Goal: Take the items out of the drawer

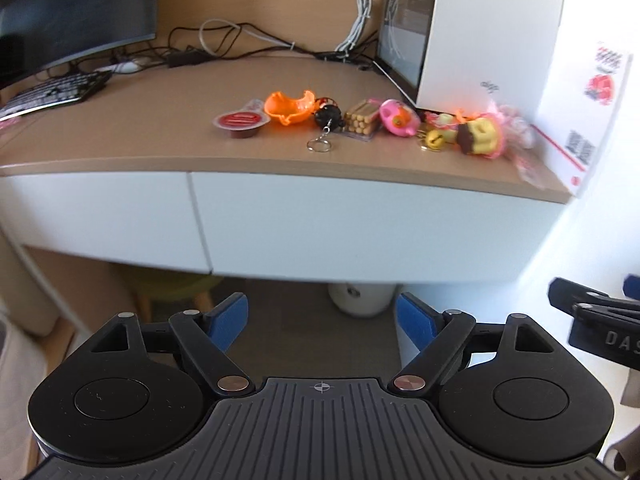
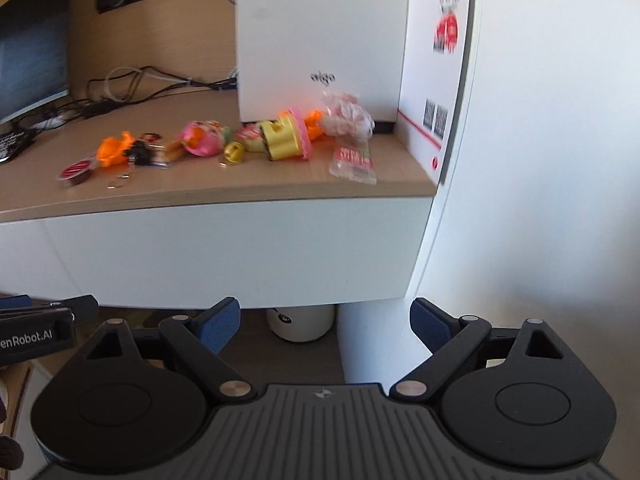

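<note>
Both of my tools fill the bottom of their views. My left gripper (image 1: 320, 322) stands with its blue pads (image 1: 226, 322) spread wide and nothing between them; my right gripper (image 2: 325, 326) is just as wide and just as empty. Each one shows at the edge of the other's view, so they hang side by side in front of the desk (image 1: 168, 128), below its top.

Ahead of the left gripper is the white drawer front (image 1: 360, 224), flush with the panel beside it and closed. Under it, on the floor, stands a small white container (image 1: 362, 298).

On the wooden top above the drawer, the items lie in a loose row. From the left: a sealed cup with a red lid (image 1: 239, 122), an orange plastic piece (image 1: 289, 107), a black keychain (image 1: 328, 118) with its ring toward the desk's edge, a pack of biscuit sticks (image 1: 362, 120), a pink round toy (image 1: 396, 117), a small yellow bell (image 1: 432, 138), and a yellow and pink toy (image 1: 482, 136). At the right end lies a clear wrapper (image 2: 354, 164) with red print, close to the edge.

Behind the row stands a white box (image 2: 320, 36), with a flat printed box (image 2: 440, 72) leaning at the desk's right end. Farther left are cables (image 1: 240, 40), a keyboard (image 1: 52, 90) and a monitor (image 1: 76, 12).
</note>
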Motion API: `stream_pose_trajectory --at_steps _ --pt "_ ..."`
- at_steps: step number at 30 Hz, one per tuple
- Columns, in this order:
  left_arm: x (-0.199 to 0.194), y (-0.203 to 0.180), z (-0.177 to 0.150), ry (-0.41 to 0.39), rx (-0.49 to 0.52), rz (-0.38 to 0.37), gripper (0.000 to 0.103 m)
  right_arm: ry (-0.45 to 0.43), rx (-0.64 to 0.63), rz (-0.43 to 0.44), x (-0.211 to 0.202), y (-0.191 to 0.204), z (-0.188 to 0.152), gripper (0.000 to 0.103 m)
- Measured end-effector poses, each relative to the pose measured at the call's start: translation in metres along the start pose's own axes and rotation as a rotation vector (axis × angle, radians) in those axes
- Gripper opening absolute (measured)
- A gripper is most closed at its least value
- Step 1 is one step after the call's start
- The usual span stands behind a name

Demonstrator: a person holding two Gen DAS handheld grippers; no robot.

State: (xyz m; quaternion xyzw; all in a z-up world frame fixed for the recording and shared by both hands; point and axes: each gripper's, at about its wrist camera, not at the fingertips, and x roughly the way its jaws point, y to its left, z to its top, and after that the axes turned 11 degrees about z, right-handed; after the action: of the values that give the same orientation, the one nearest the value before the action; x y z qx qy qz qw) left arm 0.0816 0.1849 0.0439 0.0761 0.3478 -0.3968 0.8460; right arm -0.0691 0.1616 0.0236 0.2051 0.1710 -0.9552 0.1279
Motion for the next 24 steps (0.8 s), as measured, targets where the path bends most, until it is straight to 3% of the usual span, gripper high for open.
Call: stream_pose_trajectory --at_steps 5,9,15,24 --pt "-0.062 0.008 0.003 0.034 0.046 0.005 0.086 0.049 -0.002 0.013 -0.058 0.010 0.004 0.093" --pt "-0.087 0.010 0.005 0.041 0.091 0.017 0.085 0.104 0.011 0.033 -0.080 0.008 0.002 0.093" --pt "-0.094 0.008 0.009 0.000 0.112 0.016 0.075 0.112 -0.013 0.041 -0.090 0.013 0.010 0.093" --pt "-0.081 -0.001 -0.001 0.071 0.095 -0.051 0.074 0.170 -0.023 0.093 -0.080 0.012 0.007 0.093"
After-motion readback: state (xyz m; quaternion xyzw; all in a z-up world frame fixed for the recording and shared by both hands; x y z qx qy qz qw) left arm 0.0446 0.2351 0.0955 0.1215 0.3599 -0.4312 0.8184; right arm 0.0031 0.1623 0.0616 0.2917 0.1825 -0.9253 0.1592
